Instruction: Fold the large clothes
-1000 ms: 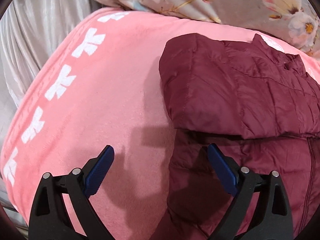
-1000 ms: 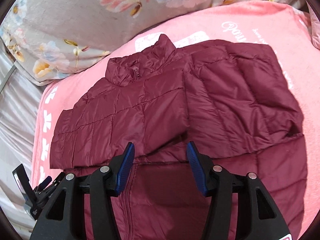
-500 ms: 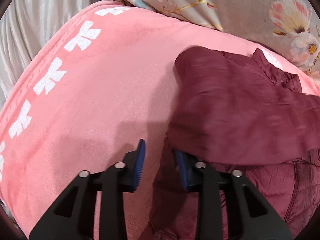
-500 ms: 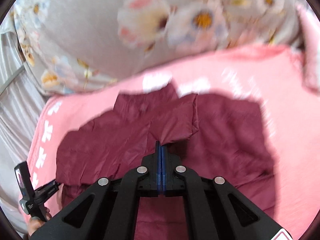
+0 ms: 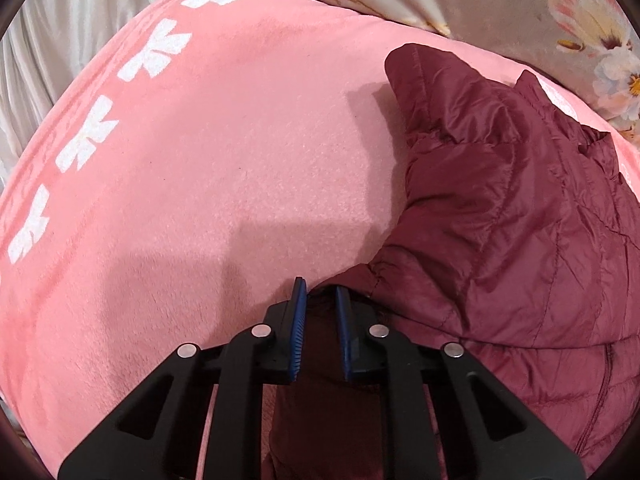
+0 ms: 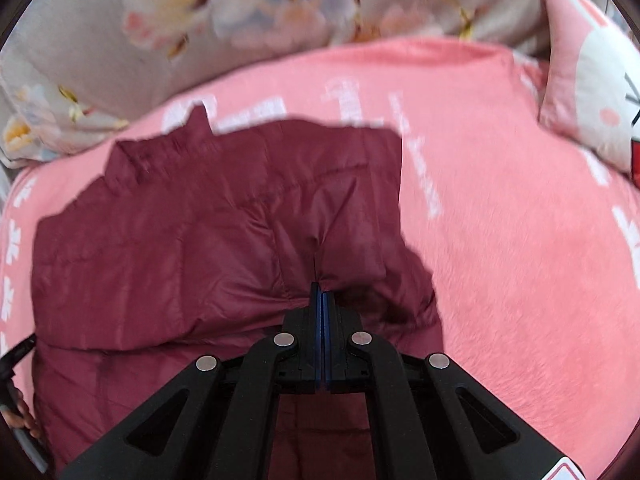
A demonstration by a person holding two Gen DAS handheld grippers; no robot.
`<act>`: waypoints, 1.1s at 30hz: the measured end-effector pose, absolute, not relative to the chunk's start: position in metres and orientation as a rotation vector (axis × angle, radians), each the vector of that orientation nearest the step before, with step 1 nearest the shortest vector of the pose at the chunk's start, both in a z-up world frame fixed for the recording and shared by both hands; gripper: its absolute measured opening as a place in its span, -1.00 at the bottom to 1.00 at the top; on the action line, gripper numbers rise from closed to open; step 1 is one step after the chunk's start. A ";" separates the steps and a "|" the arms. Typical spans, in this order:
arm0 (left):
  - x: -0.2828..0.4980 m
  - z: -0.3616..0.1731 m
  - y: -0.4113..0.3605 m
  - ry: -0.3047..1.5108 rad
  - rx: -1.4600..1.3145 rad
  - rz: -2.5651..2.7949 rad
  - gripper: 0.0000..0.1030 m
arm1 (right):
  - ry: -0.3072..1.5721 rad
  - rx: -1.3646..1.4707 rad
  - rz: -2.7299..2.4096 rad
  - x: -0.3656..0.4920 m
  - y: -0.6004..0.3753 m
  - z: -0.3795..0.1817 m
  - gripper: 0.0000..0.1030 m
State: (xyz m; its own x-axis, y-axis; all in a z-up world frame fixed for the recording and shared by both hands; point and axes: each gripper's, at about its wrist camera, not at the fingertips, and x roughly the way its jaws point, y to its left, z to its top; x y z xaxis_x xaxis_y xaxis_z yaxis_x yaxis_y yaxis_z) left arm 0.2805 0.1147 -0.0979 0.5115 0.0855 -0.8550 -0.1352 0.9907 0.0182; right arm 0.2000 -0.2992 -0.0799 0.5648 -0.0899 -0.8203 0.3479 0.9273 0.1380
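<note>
A dark red quilted puffer jacket (image 5: 500, 220) lies on a pink blanket (image 5: 220, 180), collar toward the pillows, its sleeves folded across the chest. My left gripper (image 5: 320, 300) is shut on the jacket's left side edge, with maroon fabric bunched between its blue pads. In the right wrist view the jacket (image 6: 180, 240) fills the left and centre. My right gripper (image 6: 322, 292) is shut on a pinched fold of the jacket near its right side, the fabric rising to a peak at the fingertips. The jacket's lower part is hidden under both grippers.
Grey floral pillows (image 6: 240, 20) line the far edge of the pink blanket (image 6: 520, 240). A pink and white cartoon cushion (image 6: 592, 92) sits at the far right. Silvery fabric (image 5: 60, 20) hangs beyond the blanket's left edge. A hand (image 6: 18, 416) holding the other gripper shows at the lower left.
Both grippers went from open to shut on the jacket. The right one has drawn its pinched fold up and rightward, and the left one moved in onto the jacket's side edge.
</note>
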 end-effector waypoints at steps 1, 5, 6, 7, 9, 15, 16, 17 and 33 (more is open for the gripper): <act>0.281 -0.098 0.115 1.026 -0.052 0.133 -0.73 | 0.954 0.304 -0.264 0.202 -0.299 -0.087 -0.99; 0.282 -0.099 0.114 1.021 -0.042 0.141 -0.72 | 0.981 0.300 -0.264 0.202 -0.295 -0.103 -0.99; 0.282 -0.099 0.115 1.020 -0.044 0.143 -0.72 | 0.981 0.289 -0.267 0.202 -0.293 -0.104 -0.99; 0.283 -0.099 0.115 1.017 -0.046 0.148 -0.72 | 0.984 0.277 -0.271 0.202 -0.291 -0.103 -0.99; 0.284 -0.099 0.118 1.015 -0.054 0.155 -0.72 | 0.990 0.265 -0.271 0.204 -0.287 -0.104 -0.98; 0.281 -0.093 0.126 1.033 -0.082 0.163 -0.69 | 1.018 0.249 -0.260 0.212 -0.283 -0.102 -0.93; 0.274 -0.086 0.128 1.026 -0.080 0.158 -0.69 | 1.019 0.276 -0.247 0.207 -0.286 -0.098 -0.90; 0.265 -0.076 0.131 1.005 -0.068 0.149 -0.68 | 1.015 0.297 -0.243 0.202 -0.290 -0.094 -0.85; 0.271 -0.011 0.029 0.909 -0.039 -0.111 -0.35 | 0.874 0.276 -0.060 0.159 -0.219 -0.040 -0.96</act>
